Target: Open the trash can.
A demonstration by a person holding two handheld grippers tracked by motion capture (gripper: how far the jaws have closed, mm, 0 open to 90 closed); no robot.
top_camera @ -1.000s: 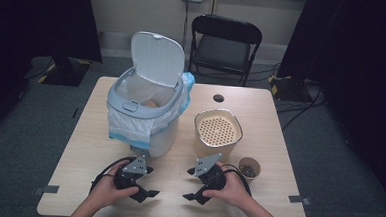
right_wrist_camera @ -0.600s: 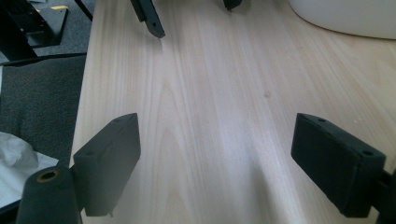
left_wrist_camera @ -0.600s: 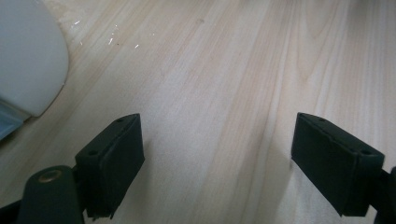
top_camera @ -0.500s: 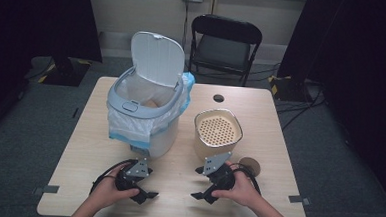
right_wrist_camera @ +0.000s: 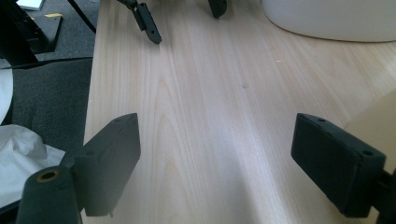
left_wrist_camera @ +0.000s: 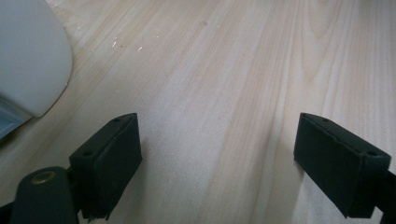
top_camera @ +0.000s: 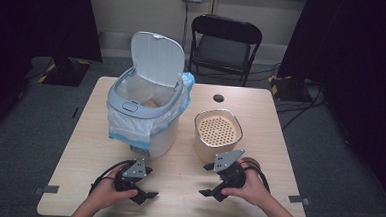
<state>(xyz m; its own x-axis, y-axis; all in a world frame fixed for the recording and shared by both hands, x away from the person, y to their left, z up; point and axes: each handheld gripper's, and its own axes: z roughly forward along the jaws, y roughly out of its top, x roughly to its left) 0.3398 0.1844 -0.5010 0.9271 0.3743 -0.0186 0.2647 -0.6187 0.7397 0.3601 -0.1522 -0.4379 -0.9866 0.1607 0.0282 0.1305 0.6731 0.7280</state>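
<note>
Bin (top_camera: pixel 148 117): on my worktop (top_camera: pixel 186 198), far left.
Basket (top_camera: pixel 217 134): right of bin.
My left hand-held gripper (top_camera: pixel 149 196): before bin.
My right hand-held gripper (top_camera: pixel 208 180): before basket.

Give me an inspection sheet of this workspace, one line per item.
Surface: light wood table, bare between the grippers.
Job's things: lined bin, lid up; beige perforated container.
Clutter: small brown cup behind right hand; dark disc at far edge.
Grippers: left gripper jaws apart, just been opening, nothing between; right gripper open, empty.
Cables: black loops by each hand.
Surroundings: folding chair, dark curtains.
</note>
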